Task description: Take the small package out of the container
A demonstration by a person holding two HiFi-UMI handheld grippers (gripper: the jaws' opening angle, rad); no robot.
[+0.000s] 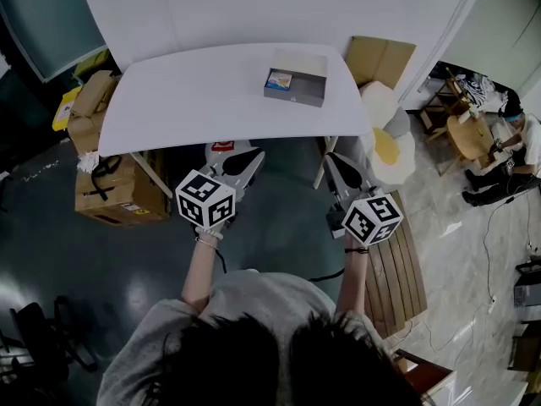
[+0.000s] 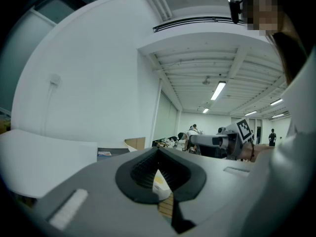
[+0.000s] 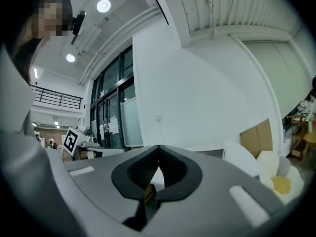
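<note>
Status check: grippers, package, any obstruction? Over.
Left gripper shut, empty; right gripper shut, empty. Both short of the table. Small package inside the container, untouched. Nothing visible in the way.

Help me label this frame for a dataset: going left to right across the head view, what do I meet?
cardboard box → left gripper → container → right gripper → seated person

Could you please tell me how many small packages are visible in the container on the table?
1. The small package lies in the left half of the grey container on the white table; its walls may hide others.
</note>
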